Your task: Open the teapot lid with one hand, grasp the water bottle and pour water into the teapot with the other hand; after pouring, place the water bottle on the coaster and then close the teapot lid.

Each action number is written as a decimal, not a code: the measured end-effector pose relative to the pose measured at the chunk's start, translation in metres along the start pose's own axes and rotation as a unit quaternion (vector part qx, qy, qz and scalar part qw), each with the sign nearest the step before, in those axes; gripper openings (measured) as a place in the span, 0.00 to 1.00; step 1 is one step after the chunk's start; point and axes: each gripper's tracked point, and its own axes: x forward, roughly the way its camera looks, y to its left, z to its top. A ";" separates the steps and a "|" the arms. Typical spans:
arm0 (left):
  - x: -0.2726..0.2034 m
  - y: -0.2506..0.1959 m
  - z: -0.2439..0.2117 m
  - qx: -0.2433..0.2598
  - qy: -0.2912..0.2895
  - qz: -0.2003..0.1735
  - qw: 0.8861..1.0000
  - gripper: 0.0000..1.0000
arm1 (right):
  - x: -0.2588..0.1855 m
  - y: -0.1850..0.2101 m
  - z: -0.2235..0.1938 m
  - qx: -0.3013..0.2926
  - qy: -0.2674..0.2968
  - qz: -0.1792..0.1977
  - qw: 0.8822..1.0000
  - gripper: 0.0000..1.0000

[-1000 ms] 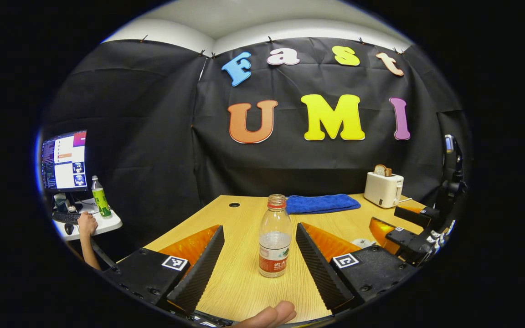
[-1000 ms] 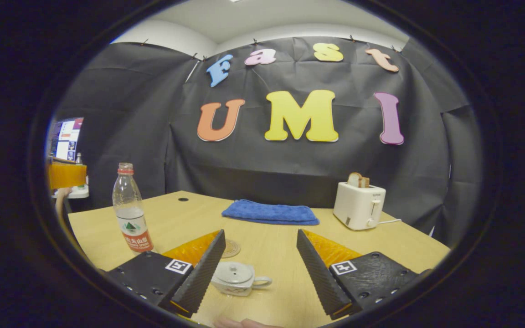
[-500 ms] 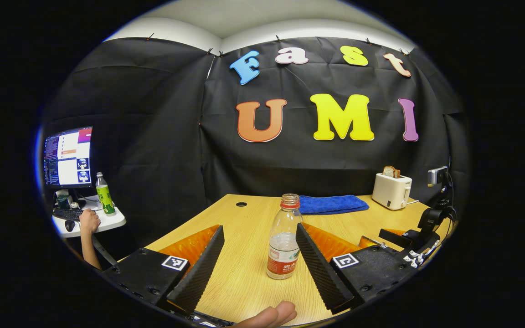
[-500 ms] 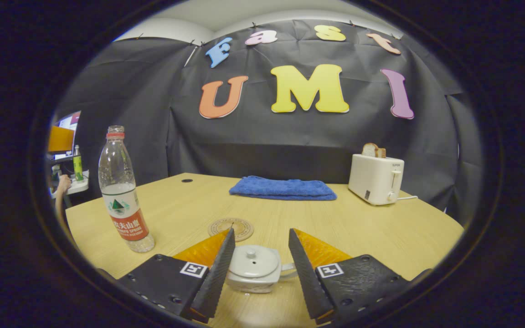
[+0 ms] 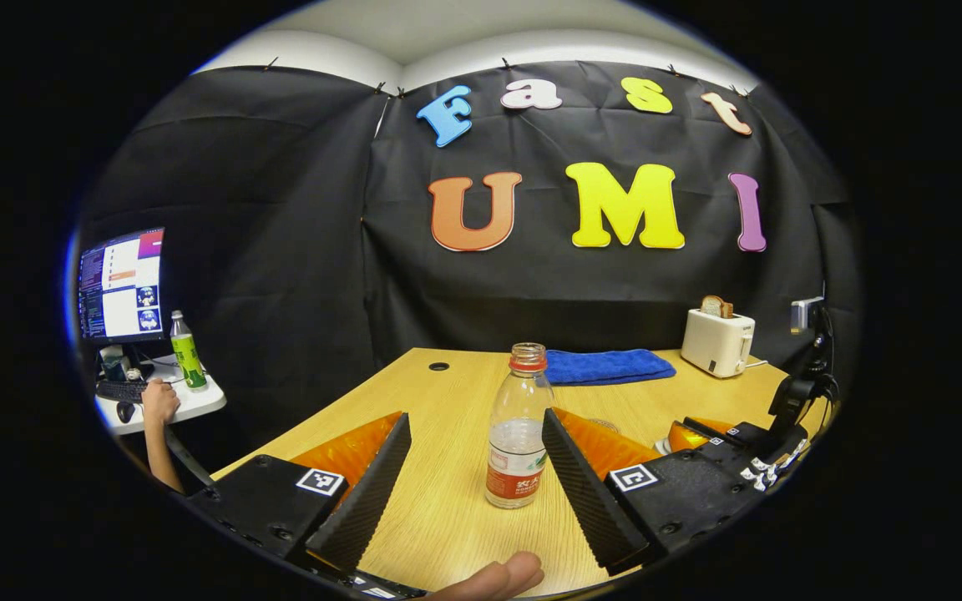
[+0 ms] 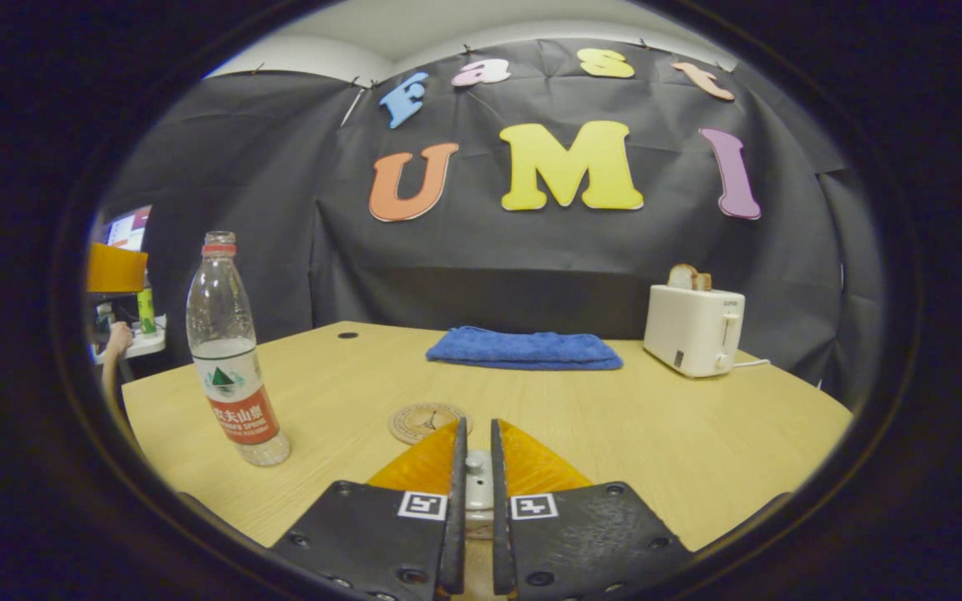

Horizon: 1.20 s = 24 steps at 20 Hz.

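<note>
Right gripper (image 6: 473, 434) pinched on teapot lid (image 6: 474, 480) knob, as I read it; left gripper (image 5: 476, 426) spread either side of upright water bottle (image 5: 517, 426), not touching; coaster (image 6: 427, 420) beyond, blue towel (image 6: 524, 348) farthest.

Black cloth walls (image 6: 481, 275) close in a pale wooden table (image 6: 656, 434) under a white ceiling (image 5: 448, 33). At nine o'clock in the left gripper view — a lit monitor (image 5: 122, 284) above a small white side desk (image 5: 189, 405).
</note>
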 end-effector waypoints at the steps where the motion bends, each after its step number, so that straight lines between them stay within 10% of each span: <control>1: 0.000 0.000 -0.001 0.000 0.002 0.000 1.000 0.99 | 0.002 0.001 0.000 -0.003 -0.003 0.000 1.000 0.10; 24: 0.017 -0.042 -0.021 0.016 -0.001 -0.067 0.998 0.99 | -0.090 -0.054 0.074 -0.009 -0.064 -0.030 0.997 0.00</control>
